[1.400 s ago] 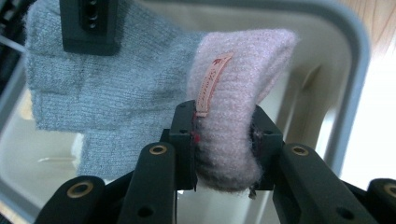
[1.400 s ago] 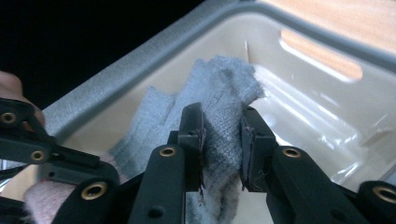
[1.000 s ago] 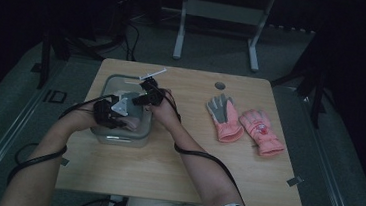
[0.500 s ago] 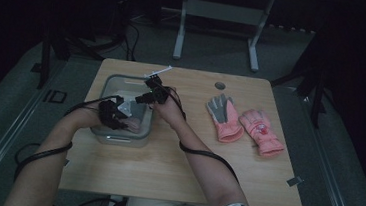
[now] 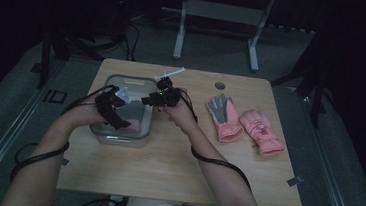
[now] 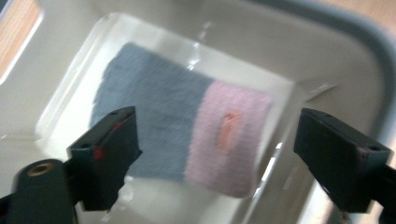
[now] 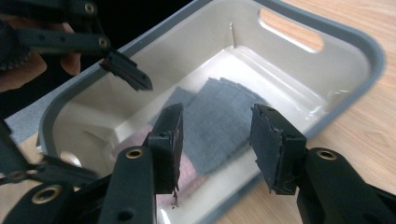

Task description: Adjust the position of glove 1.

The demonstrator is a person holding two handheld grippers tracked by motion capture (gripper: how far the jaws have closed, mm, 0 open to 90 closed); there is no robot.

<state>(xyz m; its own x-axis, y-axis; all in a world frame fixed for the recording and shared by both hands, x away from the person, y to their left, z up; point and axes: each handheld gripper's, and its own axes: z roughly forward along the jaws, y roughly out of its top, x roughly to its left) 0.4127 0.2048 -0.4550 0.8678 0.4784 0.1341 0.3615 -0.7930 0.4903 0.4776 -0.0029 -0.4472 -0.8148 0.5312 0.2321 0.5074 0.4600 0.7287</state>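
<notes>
The folded grey-and-pink cloth (image 6: 182, 135) lies flat on the bottom of the clear plastic bin (image 5: 103, 81), near the middle, with nothing pressing on it. The left gripper (image 6: 215, 158) hovers just above it; its jaws have just been opening and stand spread wide, apart from the cloth. The right gripper (image 7: 217, 135) hangs at the bin's rim, jaws half spread around empty air. The main risk, I judge, is a jaw snagging a loose fold or clipping the wall on the way out, dragging the cloth askew or shifting the light bin toward the two pink gloves (image 5: 243, 124) beside it.
</notes>
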